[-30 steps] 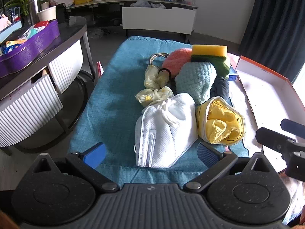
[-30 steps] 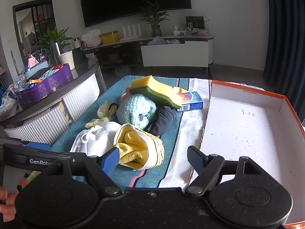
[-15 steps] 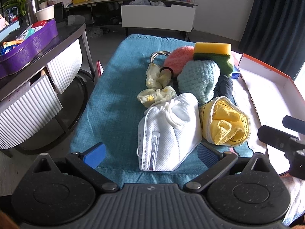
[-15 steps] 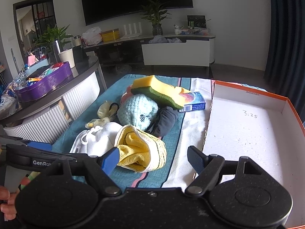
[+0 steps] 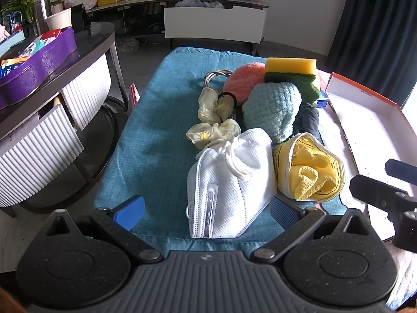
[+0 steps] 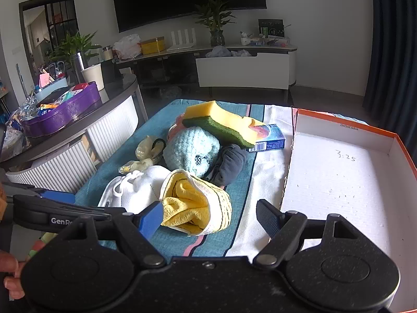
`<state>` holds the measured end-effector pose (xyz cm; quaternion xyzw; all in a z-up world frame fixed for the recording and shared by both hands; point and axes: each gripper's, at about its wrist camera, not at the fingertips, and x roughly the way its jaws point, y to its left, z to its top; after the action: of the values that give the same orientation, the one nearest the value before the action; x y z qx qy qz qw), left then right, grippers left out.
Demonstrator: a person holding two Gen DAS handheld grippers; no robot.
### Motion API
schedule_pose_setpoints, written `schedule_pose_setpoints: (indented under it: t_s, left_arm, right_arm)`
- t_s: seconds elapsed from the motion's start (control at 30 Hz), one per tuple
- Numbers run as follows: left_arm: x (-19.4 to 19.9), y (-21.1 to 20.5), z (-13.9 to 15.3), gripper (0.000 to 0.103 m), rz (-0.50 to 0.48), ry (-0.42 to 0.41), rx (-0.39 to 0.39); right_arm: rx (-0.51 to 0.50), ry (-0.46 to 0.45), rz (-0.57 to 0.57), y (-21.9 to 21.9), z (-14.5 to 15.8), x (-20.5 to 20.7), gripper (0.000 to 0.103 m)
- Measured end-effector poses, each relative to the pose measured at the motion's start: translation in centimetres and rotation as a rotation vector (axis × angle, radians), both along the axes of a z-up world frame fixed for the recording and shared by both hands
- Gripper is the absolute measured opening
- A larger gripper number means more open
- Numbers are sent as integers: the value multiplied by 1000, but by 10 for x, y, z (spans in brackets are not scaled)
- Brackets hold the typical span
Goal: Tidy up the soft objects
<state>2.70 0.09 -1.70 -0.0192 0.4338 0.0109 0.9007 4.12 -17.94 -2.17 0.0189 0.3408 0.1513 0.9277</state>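
A pile of soft things lies on a blue cloth (image 5: 156,135): a white face mask (image 5: 229,182), a yellow cloth (image 5: 310,172) in a pale pouch, a light blue knitted piece (image 5: 273,107), a pink knitted piece (image 5: 245,78), a yellow-green sponge (image 5: 292,74), cream scrunchies (image 5: 213,114) and a dark cloth (image 6: 232,164). My left gripper (image 5: 206,208) is open, its fingers either side of the mask's near end. My right gripper (image 6: 208,216) is open just before the yellow cloth (image 6: 192,203). An orange-rimmed white box (image 6: 344,177) lies open at the right.
A small blue carton (image 6: 271,140) lies under the sponge beside the box. A dark side table with a purple tray (image 5: 39,62) stands to the left. A TV bench (image 6: 242,70) stands at the back wall. The right gripper's body (image 5: 385,195) shows at the left wrist view's right edge.
Both grippers have moved slightly forward toward the pile, so the mask and yellow cloth sit closer to the fingers. Both stay open. Nothing on the cloth has moved.
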Motion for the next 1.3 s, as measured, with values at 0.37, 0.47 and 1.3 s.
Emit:
schedule_pose_setpoints:
  t_s: [0.37, 0.47, 1.3]
  left_arm:
    - [2, 1, -1, 103, 0, 3, 0]
    - [2, 1, -1, 103, -4, 1, 1]
    - [10, 4, -6, 103, -13, 16, -1]
  right_arm:
    - [0, 12, 5, 2, -2, 2, 92]
    - [-1, 15, 1, 3, -3, 2, 92]
    - [-13, 35, 10, 14, -10, 17, 92]
